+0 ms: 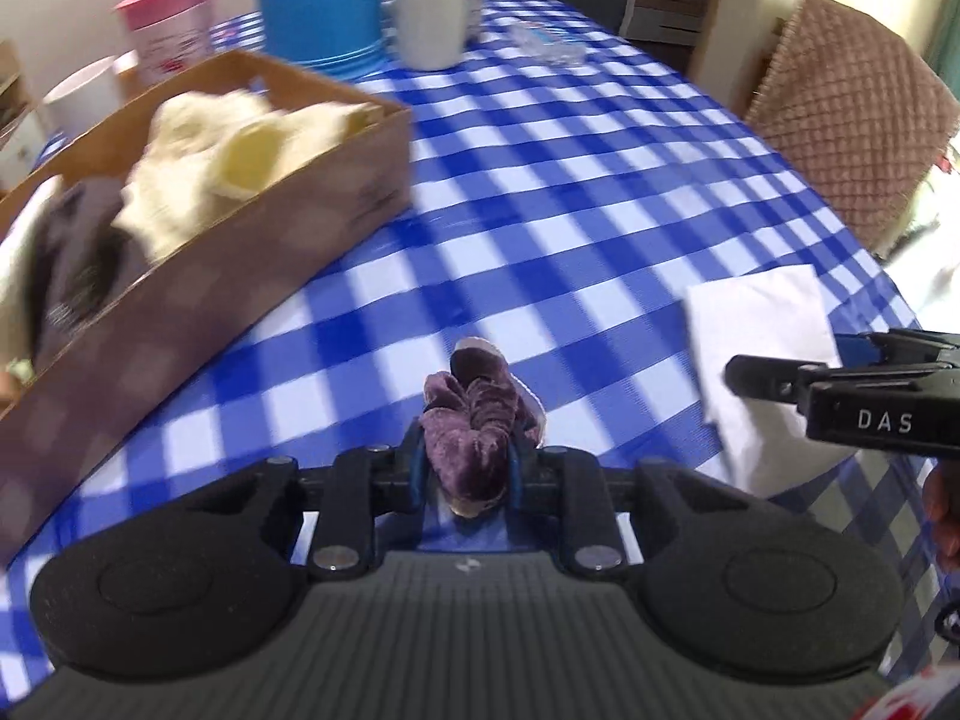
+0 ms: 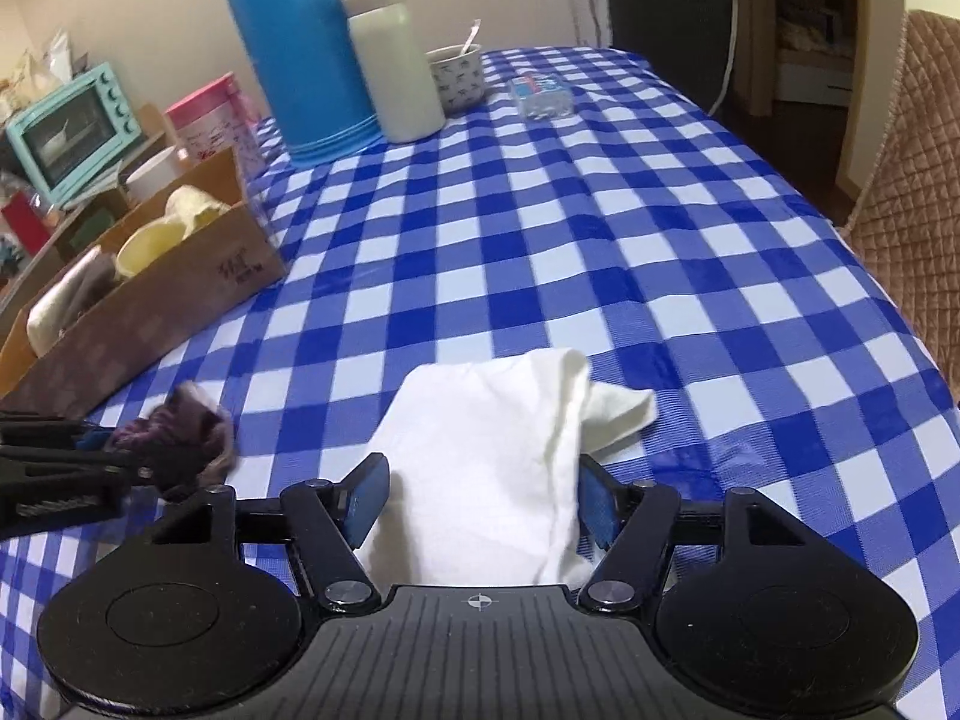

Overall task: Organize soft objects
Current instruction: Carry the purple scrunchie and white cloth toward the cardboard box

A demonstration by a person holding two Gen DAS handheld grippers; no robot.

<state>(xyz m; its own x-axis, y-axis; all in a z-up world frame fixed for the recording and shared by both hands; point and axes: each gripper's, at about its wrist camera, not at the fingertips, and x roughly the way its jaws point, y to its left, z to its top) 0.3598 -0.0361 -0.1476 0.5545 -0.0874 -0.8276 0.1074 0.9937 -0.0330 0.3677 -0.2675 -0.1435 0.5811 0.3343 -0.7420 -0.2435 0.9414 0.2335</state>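
— While the left gripper (image 1: 467, 468) pinches that purple velvety cloth (image 1: 474, 420), look how its blue pads (image 1: 418, 468) squeeze the bundle from both sides, with the fabric bunched up above them.

— Yes, a narrow grip, full of cloth. And the right one?

— Right gripper (image 2: 480, 501) stands wide, fingers apart on either side of the white cloth (image 2: 498, 468). The left pad stands clear of it; whether the right pad (image 2: 597, 507) touches its folded edge I cannot tell. That cloth lies flat on the blue-and-white checked tablecloth (image 2: 600, 252), one corner flicked out to the right.

— Where do the two sit against each other?

— Close neighbours. From the right wrist camera the purple bundle (image 2: 180, 426) shows just left of the white one, in the other tool's black jaws.

— And farther out?

— Off to the left, a cardboard box (image 2: 198, 294) with cream-coloured soft items (image 1: 228, 162) piled in it and something grey beside them. Behind it stand a pink container (image 2: 204, 117), a tall blue flask (image 2: 306, 54), a white bottle (image 2: 393, 60) and a small patterned cup (image 2: 459, 81) holding a spoon. A quilted brown chair cover (image 2: 918, 192) rises at the table's right edge.
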